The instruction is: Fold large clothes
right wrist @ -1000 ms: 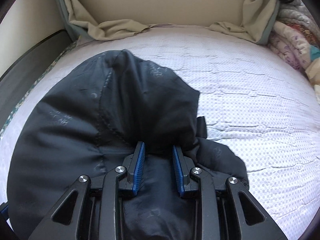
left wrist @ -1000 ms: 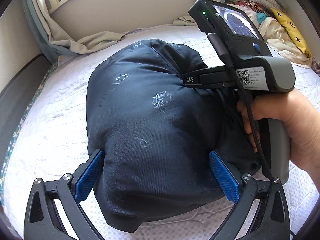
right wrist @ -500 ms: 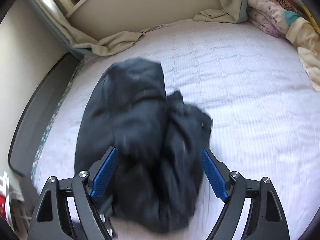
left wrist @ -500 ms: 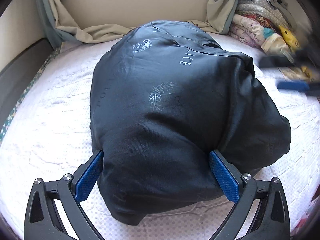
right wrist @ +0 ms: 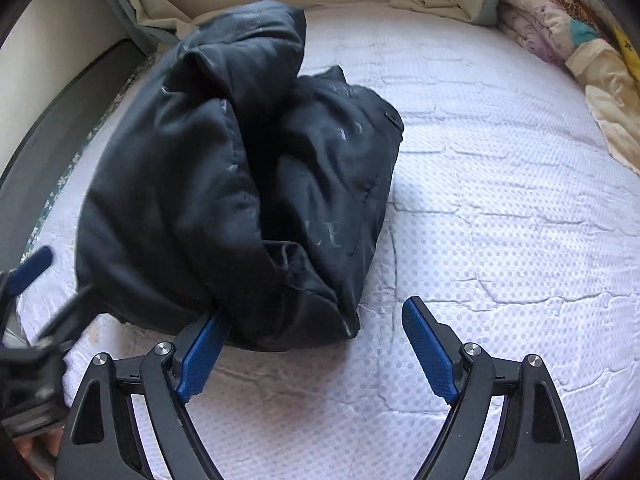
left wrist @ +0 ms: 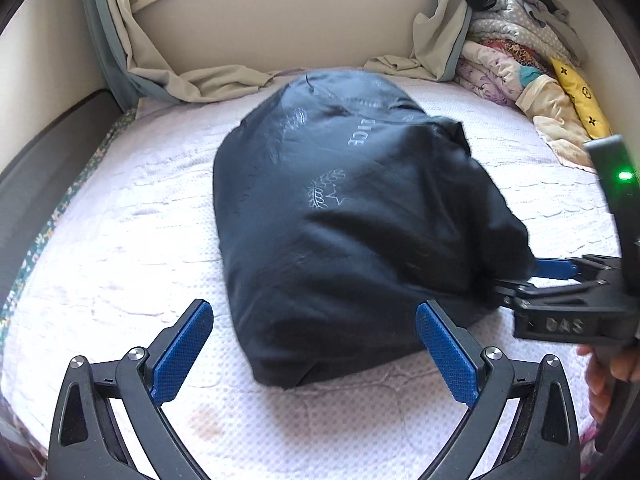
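left gripper (left wrist: pixel 314 354): black skeletal frame, silver screws, blue dimpled pads
right gripper (right wrist: pixel 312 350): same black frame and blue pads (embossed "DAS" on its side, left wrist view)
housing (left wrist: pixel 614 172): dark, green light lit
hand (left wrist: pixel 606 372): bare skin

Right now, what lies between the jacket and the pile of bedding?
Only bare white mattress cover separates the jacket from the bedding, shown clearly in the right wrist view.

Your jacket (left wrist: pixel 344 216): dark, faintly sheeny cloth, puffy. Bed cover (right wrist: pixel 500 208): white quilted, dimpled fabric. Fingers (left wrist: pixel 182 356): ribbed blue pads, matt black plastic frames.
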`<state>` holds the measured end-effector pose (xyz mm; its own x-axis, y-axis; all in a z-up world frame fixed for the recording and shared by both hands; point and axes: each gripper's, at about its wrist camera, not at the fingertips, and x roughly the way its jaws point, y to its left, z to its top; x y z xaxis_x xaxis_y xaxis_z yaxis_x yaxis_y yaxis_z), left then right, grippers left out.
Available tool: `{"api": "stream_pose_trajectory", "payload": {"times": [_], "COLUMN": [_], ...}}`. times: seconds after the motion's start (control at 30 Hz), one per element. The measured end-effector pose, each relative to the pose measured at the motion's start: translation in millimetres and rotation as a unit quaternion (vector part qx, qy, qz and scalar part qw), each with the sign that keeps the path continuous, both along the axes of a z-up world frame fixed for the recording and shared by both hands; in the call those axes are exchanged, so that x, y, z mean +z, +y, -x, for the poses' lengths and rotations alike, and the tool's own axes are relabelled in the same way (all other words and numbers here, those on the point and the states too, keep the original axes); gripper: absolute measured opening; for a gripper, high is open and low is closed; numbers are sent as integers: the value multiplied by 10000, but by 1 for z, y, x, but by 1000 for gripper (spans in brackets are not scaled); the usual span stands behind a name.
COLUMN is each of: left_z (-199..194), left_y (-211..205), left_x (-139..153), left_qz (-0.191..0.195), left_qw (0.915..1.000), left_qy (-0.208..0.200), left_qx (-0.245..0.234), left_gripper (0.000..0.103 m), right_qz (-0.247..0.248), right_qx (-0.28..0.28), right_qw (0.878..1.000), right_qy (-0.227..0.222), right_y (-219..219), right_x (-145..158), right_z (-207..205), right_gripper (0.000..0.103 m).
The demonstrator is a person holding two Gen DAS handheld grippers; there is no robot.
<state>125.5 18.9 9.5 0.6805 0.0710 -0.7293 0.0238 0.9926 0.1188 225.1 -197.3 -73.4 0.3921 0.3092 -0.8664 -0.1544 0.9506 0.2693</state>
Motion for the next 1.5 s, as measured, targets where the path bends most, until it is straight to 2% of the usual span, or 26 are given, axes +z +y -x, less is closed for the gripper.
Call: {"api": "stream_pose_trajectory", "payload": {"times": [0.07, 0.17, 0.2, 0.27, 0.3, 0.43, 0.5, 0.57, 0.7, 0.83, 1.03, 1.2, 1.5], "left_z": [9, 31, 38, 49, 56, 73, 80, 86, 99, 108, 112, 113, 112], "left_y": [2, 4, 3, 1, 1, -3, -5, -4, 1, 7, 11, 8, 1], "left_x": [6, 14, 15, 17, 18, 19, 20, 21, 21, 17, 12, 9, 5], "left_qz": [-43, -100, -141, -225, -251, -232, -315, -352, -310, -316, -97, -19, -101], "left_qw": [10000, 9997, 9996, 9991, 9988, 9986, 9981, 9970, 9955, 9937, 9946, 9951, 9957], "left_qy": [-68, -211, -245, -334, -402, -458, -468, -600, -759, -816, -700, -644, -624], "left_qx": [-4, 23, 44, 89, 93, 111, 244, 351, 482, 706, 757, 750, 673], "left_gripper": [103, 103, 103, 103, 103, 103, 103, 103, 103, 103, 103, 103, 103], "right_qz": [-20, -7, 6, -46, -84, 87, 481, 683, 628, 925, 580, 641, 672], "right_qx": [-8, 122, 165, 188, 224, 245, -8, -107, -62, 70, 52, 35, 18], "right_qw": [10000, 9989, 9981, 9952, 9937, 9896, 9870, 9857, 9896, 9860, 9901, 9892, 9881], "right_qy": [-64, -452, -587, -964, -1098, -1416, -1533, -1534, -1293, -1386, -1276, -1319, -1386], "right_y": [-1, -2, -3, -4, -3, 2, 6, 8, 10, 14, 6, 7, 6], "right_x": [8, 36, 44, 65, 72, 78, 75, 72, 65, 63, 59, 59, 60], "right_z": [6, 26, 33, 57, 71, 107, 119, 121, 126, 135, 145, 147, 148], "right_gripper": [84, 85, 88, 101, 103, 103, 103, 103, 103, 103, 103, 103, 103]}}
